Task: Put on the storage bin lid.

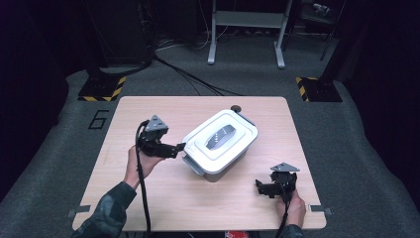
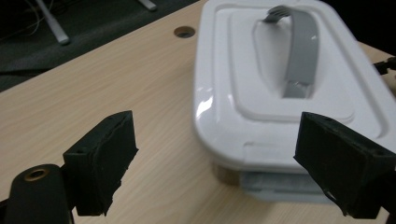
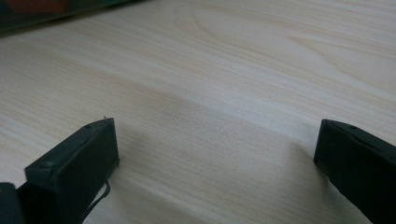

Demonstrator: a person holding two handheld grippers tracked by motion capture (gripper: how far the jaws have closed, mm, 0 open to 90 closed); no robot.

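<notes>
A white lidded box (image 1: 220, 144) with a grey handle (image 1: 221, 136) on its lid stands slantwise on the middle of the wooden table (image 1: 148, 111). My left gripper (image 1: 179, 147) is held just left of the box's near end, open, with nothing between its jaws. Seen from the left gripper (image 2: 217, 163), the box (image 2: 280, 79) lies just ahead with its grey side latch (image 2: 275, 183) low between the jaws. My right gripper (image 1: 258, 187) rests low at the table's near right, away from the box. In the right gripper view it (image 3: 217, 154) is open over bare wood.
A round hole (image 1: 236, 108) is in the table behind the box. Bare wood lies around the box on all sides. Beyond the table are cables, a metal stand (image 1: 246, 29) and two bases with yellow-black stripes (image 1: 101, 89).
</notes>
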